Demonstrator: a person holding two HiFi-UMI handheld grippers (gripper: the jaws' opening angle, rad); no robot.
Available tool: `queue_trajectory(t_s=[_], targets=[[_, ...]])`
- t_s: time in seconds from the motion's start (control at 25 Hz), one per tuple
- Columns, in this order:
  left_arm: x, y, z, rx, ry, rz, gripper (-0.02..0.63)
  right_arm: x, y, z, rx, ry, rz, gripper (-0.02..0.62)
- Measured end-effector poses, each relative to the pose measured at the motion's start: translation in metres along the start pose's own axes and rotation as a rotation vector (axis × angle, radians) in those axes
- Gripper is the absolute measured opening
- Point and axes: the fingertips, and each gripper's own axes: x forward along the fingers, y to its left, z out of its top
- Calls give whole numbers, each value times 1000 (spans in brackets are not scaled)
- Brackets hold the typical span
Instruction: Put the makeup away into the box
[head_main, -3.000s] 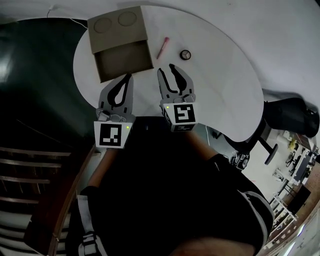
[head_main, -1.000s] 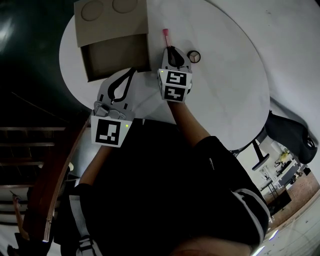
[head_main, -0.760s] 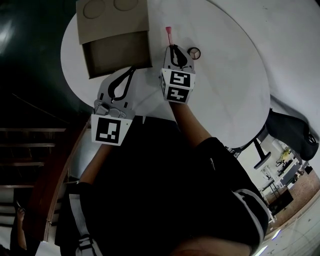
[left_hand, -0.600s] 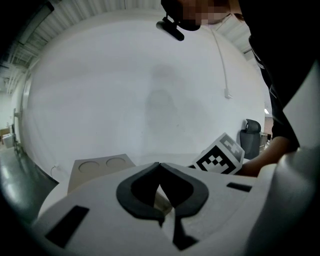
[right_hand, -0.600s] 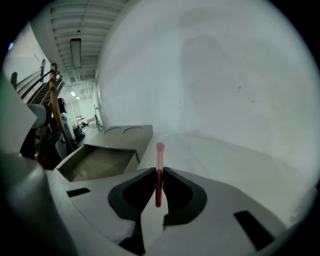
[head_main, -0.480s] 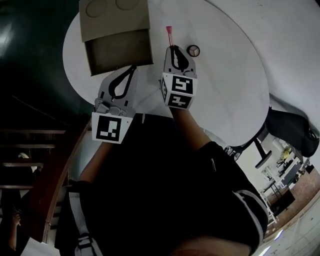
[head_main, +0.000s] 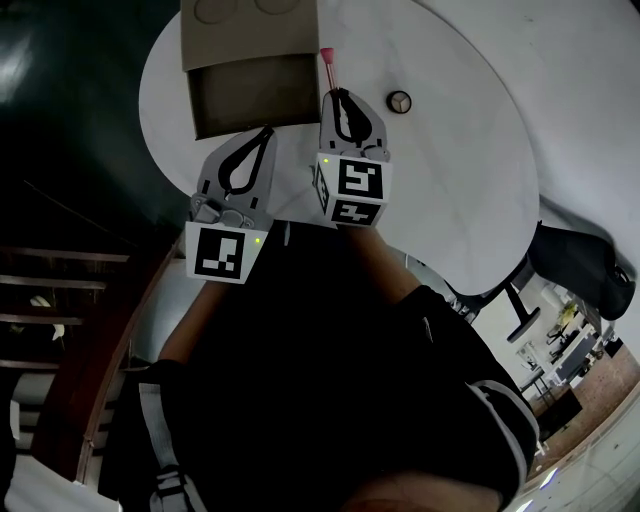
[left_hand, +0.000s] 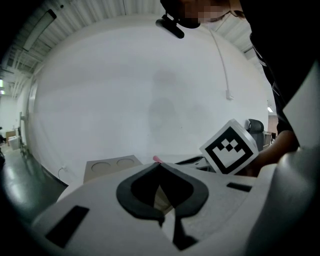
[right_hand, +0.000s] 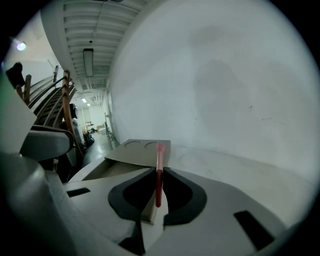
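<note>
My right gripper (head_main: 337, 93) is shut on a slim pink makeup tube (head_main: 327, 62), held above the round white table (head_main: 450, 180) at the right edge of the cardboard box (head_main: 250, 25). In the right gripper view the tube (right_hand: 159, 172) stands upright between the jaws, its pale pink tip up, with the box (right_hand: 137, 152) just behind and to the left. The box's open compartment (head_main: 250, 95) looks empty. My left gripper (head_main: 266, 131) hovers before the box's near wall, shut on nothing (left_hand: 159, 165). A small round compact (head_main: 399, 100) lies on the table right of the right gripper.
The box's closed lid part has two round marks. The table's rim curves close below both grippers. A dark office chair (head_main: 580, 265) stands beyond the table at the right, and a wooden stair rail (head_main: 110, 330) runs along the dark floor at the left.
My right gripper has risen off the table with the pink tube and drifted left, away from the round compact and toward the box. The left gripper has edged slightly nearer the box.
</note>
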Motion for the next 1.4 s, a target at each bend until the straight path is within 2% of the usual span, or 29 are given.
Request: queue_trajectory(t_s=[0.4,0.84,1.04,1.32,1.4], targets=[[-11,30,-12,-42,8,70,8,24,47,-6,-55,31,103,61],[-15,54,-25,-81,32,122,8,54,95,-35,-112,129,213,61],[-19,63,-31,-96,44,155,8,66,112,-39,-186,142,256,61],[-25,73,-35,-111,45,175,8,69,131,-50,-336,222,302,67],[-26,73,-33,-110,41,175,8,68,137,-51,-348,230,325,129]])
